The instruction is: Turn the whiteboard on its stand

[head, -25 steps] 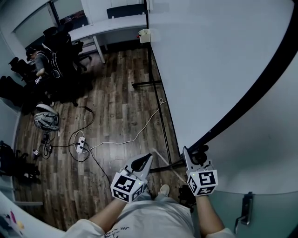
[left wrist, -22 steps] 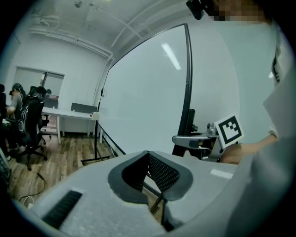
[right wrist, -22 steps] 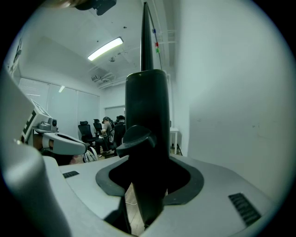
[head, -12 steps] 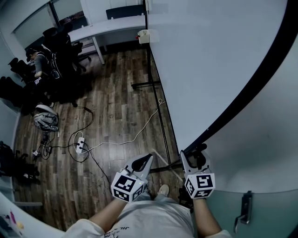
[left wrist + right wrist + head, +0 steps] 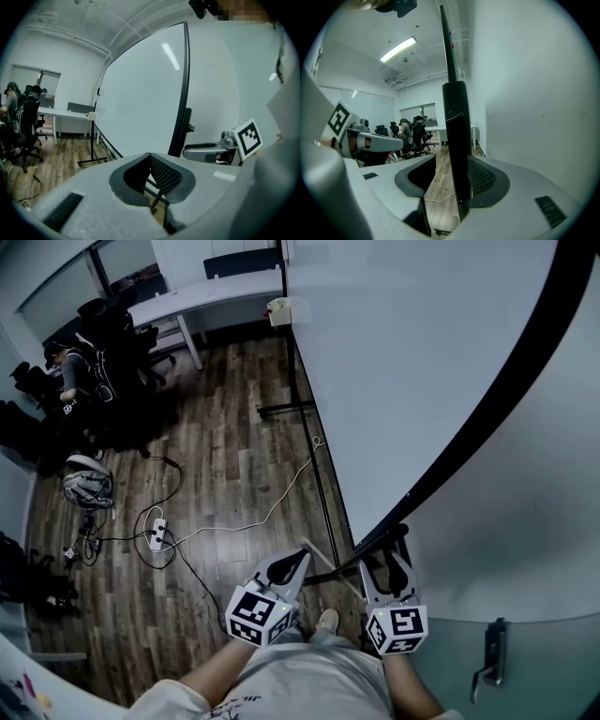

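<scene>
The large whiteboard [image 5: 403,362] with its black frame [image 5: 487,418] stands on a black stand [image 5: 319,474], tilted across the head view. My right gripper [image 5: 384,559] straddles the frame's lower corner. In the right gripper view the black frame [image 5: 457,140] runs upright between the jaws of the right gripper [image 5: 452,180]. It lies close to the right pad, with a gap on the left, so the gripper is open. My left gripper [image 5: 292,563] hovers over the floor left of the stand, shut and empty. The left gripper [image 5: 150,168] looks at the white surface of the whiteboard [image 5: 140,103].
A white cable [image 5: 272,507] and a power strip [image 5: 157,538] lie on the wood floor. A helmet [image 5: 86,486] sits further left. A white desk [image 5: 206,298] and office chairs with a seated person [image 5: 84,362] fill the far left. A door handle [image 5: 489,662] is at the lower right.
The right gripper's jaws have spread apart off the frame, and the gripper has drawn back slightly toward me. The left gripper has held still.
</scene>
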Demonstrator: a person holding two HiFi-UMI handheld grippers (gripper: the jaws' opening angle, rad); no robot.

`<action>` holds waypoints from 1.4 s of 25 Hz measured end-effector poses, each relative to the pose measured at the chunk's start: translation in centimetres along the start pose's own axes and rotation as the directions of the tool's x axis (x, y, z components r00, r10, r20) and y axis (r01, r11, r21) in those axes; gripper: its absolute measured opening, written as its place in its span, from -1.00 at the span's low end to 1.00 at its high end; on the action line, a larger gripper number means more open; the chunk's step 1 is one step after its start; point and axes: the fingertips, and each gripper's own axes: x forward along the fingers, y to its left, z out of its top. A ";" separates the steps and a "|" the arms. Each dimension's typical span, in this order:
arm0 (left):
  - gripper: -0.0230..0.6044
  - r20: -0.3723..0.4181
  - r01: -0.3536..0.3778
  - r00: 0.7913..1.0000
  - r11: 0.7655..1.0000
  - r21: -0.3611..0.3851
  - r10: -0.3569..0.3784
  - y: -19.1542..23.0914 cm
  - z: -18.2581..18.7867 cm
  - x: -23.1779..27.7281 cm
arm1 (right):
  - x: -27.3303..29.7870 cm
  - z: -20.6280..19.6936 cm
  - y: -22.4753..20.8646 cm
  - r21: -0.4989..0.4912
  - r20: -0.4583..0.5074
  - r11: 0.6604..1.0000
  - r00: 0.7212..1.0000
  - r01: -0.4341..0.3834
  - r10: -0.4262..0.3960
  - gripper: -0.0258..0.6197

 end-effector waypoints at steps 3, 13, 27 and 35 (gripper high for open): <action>-0.90 0.000 0.011 1.000 1.000 -0.002 -0.011 -0.4 0.2 0.2 | -0.4 -0.2 0.4 0.015 -0.005 1.000 1.000 -0.002 0.002 -0.45; -0.90 -0.016 0.013 1.000 1.000 0.006 -0.013 -1.3 -0.4 0.0 | -0.3 -0.6 2.5 0.046 -0.029 0.998 0.998 -0.048 0.049 -0.89; -0.90 -0.018 -0.004 1.000 1.000 0.000 0.004 -0.8 -0.7 -0.6 | 1.0 -0.1 4.2 0.052 -0.050 0.992 0.992 -0.113 0.116 -0.90; -0.90 -0.014 -0.017 1.000 1.000 0.000 0.017 -0.2 -0.6 -0.6 | 1.5 0.0 4.4 0.043 -0.053 0.992 0.991 -0.121 0.123 -0.90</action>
